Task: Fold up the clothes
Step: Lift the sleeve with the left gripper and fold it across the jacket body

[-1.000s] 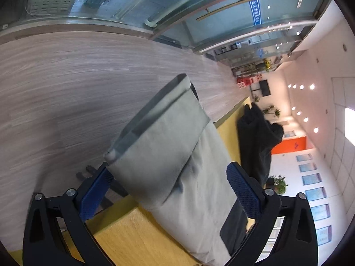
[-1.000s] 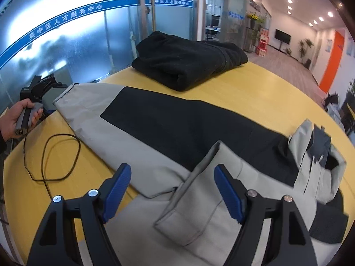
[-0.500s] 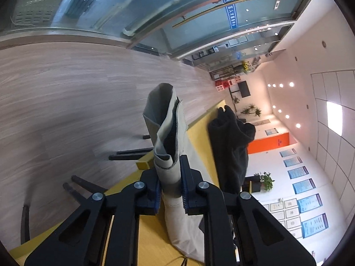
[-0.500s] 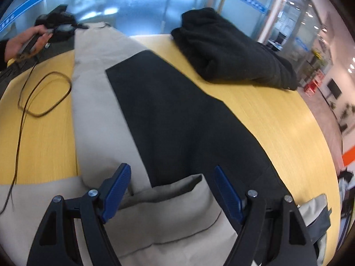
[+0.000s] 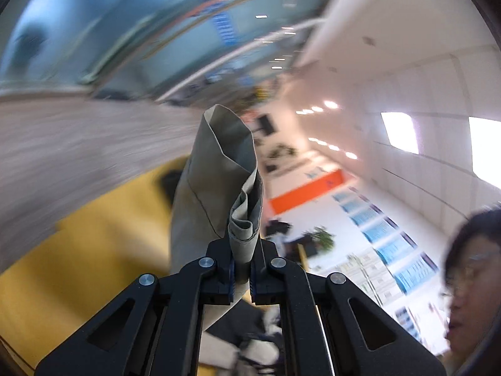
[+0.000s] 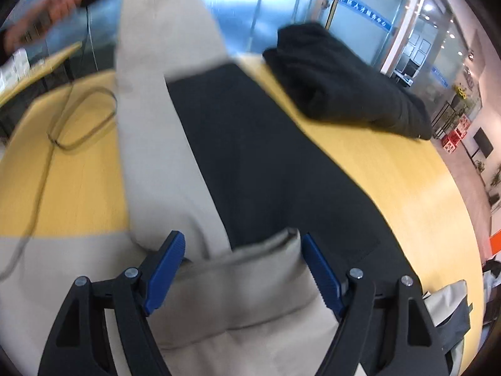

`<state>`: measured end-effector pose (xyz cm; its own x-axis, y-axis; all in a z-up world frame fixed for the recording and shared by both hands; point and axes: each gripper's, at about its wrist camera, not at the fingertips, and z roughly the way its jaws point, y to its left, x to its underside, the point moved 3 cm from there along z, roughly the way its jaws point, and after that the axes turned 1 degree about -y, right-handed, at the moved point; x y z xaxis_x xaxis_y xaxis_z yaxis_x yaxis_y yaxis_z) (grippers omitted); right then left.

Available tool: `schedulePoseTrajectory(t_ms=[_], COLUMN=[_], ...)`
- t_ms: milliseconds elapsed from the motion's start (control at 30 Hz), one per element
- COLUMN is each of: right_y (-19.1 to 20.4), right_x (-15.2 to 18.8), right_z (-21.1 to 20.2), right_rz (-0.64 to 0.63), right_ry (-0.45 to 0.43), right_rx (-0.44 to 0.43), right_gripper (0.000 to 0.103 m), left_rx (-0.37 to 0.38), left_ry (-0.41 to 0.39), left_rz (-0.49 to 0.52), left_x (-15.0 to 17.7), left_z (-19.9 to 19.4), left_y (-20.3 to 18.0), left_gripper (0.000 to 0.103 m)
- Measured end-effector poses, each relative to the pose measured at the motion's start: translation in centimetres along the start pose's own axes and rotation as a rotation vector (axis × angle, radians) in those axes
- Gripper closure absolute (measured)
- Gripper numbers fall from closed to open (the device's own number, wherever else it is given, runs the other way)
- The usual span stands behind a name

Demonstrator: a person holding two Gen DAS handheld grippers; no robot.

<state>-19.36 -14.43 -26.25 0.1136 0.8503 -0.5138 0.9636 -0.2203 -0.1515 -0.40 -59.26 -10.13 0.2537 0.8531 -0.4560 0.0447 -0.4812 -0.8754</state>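
Jacket [image 5: 216,181] hem between closed left hand-held gripper [image 5: 241,269] fingers, above table [image 5: 94,238].

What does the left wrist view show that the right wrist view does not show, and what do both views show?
Only the left wrist view shows the left tongs shut on a bunched beige hem of the jacket, lifted off the table, and a person's face at the right edge.

Only the right wrist view shows the right tongs open around a beige sleeve cuff, the jacket's black panel, a folded black garment, a looped cable, and the hand holding the left tool.

Both show the beige jacket and the yellow table.
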Motion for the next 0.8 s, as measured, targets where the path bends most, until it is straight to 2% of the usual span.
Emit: schedulePoseTrajectory(t_ms=[67,167,233,300,367,533,600,633,667,767,800], right_y=[-1.5,-3.9,-4.6,-5.3,-6.0,-7.8,-8.5,-8.8,-8.5,-7.7,-7.1], right_x=[1.3,3.2,3.7,3.5,3.6,4.0,4.1,4.1,4.0,3.8,4.0], right_z=[1.0,1.4,1.0,-0.5,-0.3,0.1,0.2,0.1,-1.5,-6.3,-7.3], right_rz=[0.050,0.170,0.228,0.285,0.320,0.407,0.442,0.456,0.452,0.433,0.399], right_ry=[0.027,0.017,-0.002,-0.051,-0.059,-0.081,-0.090,-0.102,-0.159,-0.320,-0.330], right_rx=[-0.023,-0.047,-0.061,-0.058,-0.055,-0.045,-0.041,-0.039,-0.032,-0.009,0.010], right_gripper=[0.021,0.017,0.017,0.019,0.019,0.017,0.018,0.022,0.025,0.024,0.024], left_rx=[0.031,0.047,0.057,0.047,0.059,0.113,0.142,0.152,0.160,0.191,0.208], left_ry=[-0.010,-0.035,-0.041,-0.036,-0.027,-0.002,0.017,0.028,0.040,0.068,0.076], left_rz=[0.021,0.046,0.042,0.045,0.044,0.068,0.087,0.100,0.112,0.143,0.152], left_x=[-0.6,-1.2,-1.1,-0.4,0.6,2.7,3.5,3.9,4.4,5.9,6.4], left_z=[0.0,-0.2,-0.1,0.3,0.6,1.0,1.4,1.6,1.8,2.3,2.4], left_y=[-2.4,-4.6,-5.4,-6.1,-6.9,-10.7,-12.9,-13.9,-14.9,-17.4,-18.4], left_gripper=[0.098,0.098,0.098,0.098,0.098,0.098,0.098,0.098,0.098,0.098,0.098])
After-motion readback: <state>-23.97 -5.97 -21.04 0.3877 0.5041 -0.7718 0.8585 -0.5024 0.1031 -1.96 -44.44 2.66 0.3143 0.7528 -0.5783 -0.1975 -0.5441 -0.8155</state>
